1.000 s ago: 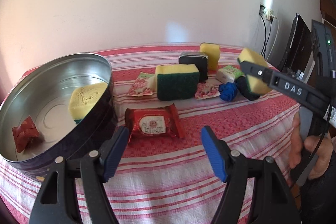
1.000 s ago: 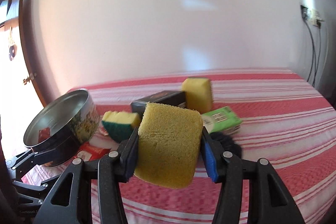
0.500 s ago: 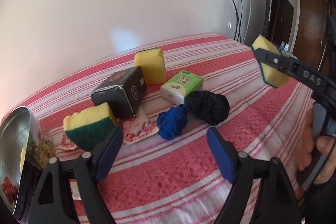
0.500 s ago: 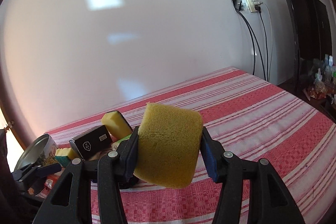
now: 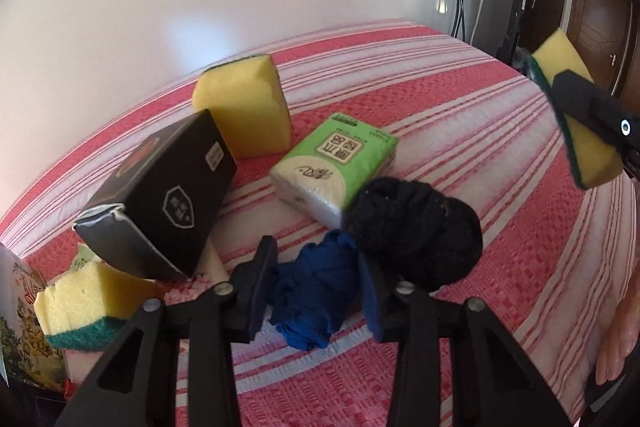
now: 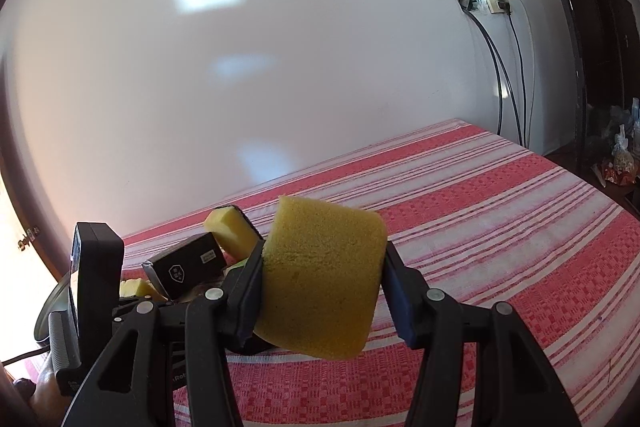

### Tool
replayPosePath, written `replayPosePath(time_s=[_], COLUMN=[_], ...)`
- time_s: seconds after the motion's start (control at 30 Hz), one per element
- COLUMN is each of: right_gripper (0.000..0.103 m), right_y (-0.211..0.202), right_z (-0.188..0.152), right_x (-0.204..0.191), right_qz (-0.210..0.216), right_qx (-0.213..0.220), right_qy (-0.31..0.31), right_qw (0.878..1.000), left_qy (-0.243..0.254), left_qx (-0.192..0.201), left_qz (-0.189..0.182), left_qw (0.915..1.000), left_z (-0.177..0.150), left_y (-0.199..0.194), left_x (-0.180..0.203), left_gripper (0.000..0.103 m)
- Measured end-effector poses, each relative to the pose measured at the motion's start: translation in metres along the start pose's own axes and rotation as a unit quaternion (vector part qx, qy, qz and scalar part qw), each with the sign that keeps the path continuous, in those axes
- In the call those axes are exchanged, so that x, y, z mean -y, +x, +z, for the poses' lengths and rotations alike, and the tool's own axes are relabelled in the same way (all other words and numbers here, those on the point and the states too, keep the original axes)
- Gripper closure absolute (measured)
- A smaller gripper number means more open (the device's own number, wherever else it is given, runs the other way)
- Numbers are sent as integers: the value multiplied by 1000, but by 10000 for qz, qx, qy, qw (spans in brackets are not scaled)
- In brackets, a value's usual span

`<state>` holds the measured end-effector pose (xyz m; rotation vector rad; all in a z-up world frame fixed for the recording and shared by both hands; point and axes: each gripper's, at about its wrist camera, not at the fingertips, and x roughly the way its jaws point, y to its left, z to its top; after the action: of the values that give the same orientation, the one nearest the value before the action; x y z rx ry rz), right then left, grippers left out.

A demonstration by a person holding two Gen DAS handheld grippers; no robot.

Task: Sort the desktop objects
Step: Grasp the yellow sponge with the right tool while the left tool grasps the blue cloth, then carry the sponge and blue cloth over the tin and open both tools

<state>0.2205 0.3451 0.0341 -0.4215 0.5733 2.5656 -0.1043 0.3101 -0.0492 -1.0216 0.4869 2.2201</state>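
Left wrist view: fingers [image 5: 318,283] seemingly around blue cloth [image 5: 310,301].

The left gripper [image 5: 318,279] is swung away from the metal tin [image 5: 16,323], now at nine o'clock at the frame edge, and brought over the blue cloth bundle [image 5: 312,301]. Its jaws have just been closing and are now pressed on the bundle.

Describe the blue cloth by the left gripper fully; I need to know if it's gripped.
The blue cloth is a crumpled, soft-looking bundle lying on the striped tablecloth. Its far side presses against the black cloth ball. The left gripper has just been closing and its pads squeeze the bundle from both sides.
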Motion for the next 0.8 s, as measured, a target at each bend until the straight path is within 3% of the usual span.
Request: replayPosePath(time_s=[0.13, 0.27, 0.47, 0.63, 0.8], right_gripper=[46, 46, 46, 46, 46], right_y=[-2, -9, -15, -18, -14], right_z=[0, -2, -3, -6, -12], right_x=[2, -2, -18, -33, -57], right_qz=[-60, -184, -450, -677, -526], right_qx=[64, 218, 404, 594, 562], right_qy=[54, -22, -447, -679, -713], right_qw=[9999, 9996, 9972, 9936, 9945], left_qy=[-118, -303, -576, -796, -962], left_qx=[71, 743, 1585, 1751, 1933], left_qz=[-72, 181, 540, 618, 785], left_qw=[9999, 9966, 9842, 9794, 9733], left_z=[-5, -17, -35, -49, -61], left_y=[-6, -36, -74, -92, -104], left_x=[-4, -10, -23, -49, -69], left_gripper=[65, 65, 65, 65, 65])
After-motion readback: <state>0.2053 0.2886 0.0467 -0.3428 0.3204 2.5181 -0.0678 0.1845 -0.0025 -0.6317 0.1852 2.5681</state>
